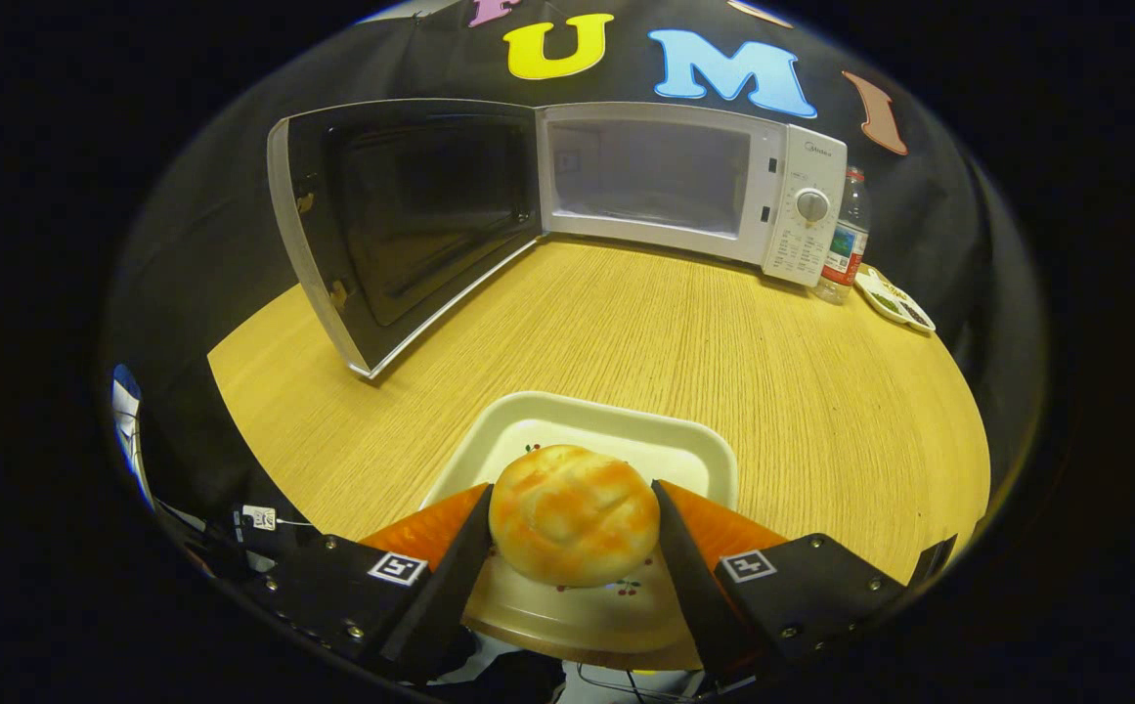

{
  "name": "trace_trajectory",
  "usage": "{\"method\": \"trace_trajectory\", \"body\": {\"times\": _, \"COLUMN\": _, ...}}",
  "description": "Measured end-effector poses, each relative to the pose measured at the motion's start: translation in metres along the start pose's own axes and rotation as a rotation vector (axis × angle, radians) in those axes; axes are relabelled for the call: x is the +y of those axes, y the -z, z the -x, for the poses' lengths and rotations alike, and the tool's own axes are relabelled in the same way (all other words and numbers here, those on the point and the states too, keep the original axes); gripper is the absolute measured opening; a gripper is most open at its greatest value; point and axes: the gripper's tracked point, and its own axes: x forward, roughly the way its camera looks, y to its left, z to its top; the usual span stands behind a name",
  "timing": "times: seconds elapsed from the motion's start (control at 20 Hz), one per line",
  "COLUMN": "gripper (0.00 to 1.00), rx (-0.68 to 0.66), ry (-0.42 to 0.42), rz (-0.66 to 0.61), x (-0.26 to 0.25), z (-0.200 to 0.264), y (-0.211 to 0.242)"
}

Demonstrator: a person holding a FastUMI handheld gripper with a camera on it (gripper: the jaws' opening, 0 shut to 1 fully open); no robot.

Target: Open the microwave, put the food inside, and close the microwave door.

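Between the fingers, the gripper (573, 533) clamps the bun (573, 528) above its tray (714, 455), microwave (689, 186) door (401, 220) swung open at twelve o'clock, ready for loading.

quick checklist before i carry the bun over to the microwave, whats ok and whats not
1. Microwave door swung wide open: ok.
2. Cavity free of items: looks ok, though the inside is dim.
3. Gripper shut on the bun, one finger at each side: ok.
4. Bun lifted clear of the plate: cannot tell.
5. Table path between plate and microwave free: ok.
6. Bottle and small dish stand to the side of the microwave, off the path: ok.
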Motion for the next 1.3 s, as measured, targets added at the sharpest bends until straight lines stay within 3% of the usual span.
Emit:
{"method": "trace_trajectory", "body": {"times": 0.15, "gripper": 0.83, "rx": -0.004, "ry": 0.01, "rz": -0.019, "x": 0.001, "z": 0.002, "y": 0.001}}
{"method": "trace_trajectory", "body": {"times": 0.25, "gripper": 0.66, "rx": -0.007, "ry": 0.031, "rz": -0.045, "x": 0.0, "z": 0.002, "y": 0.0}}
{"method": "trace_trajectory", "body": {"times": 0.45, "gripper": 0.65, "rx": -0.029, "ry": 0.032, "rz": -0.123, "x": 0.002, "z": 0.005, "y": -0.017}}
{"method": "trace_trajectory", "body": {"times": 0.8, "gripper": 0.65, "rx": -0.179, "ry": 0.058, "rz": -0.268, "x": -0.004, "z": 0.006, "y": -0.1}}
{"method": "trace_trajectory", "body": {"times": 1.3, "gripper": 0.65, "rx": -0.363, "ry": 0.077, "rz": -0.355, "x": -0.006, "z": -0.014, "y": -0.202}}
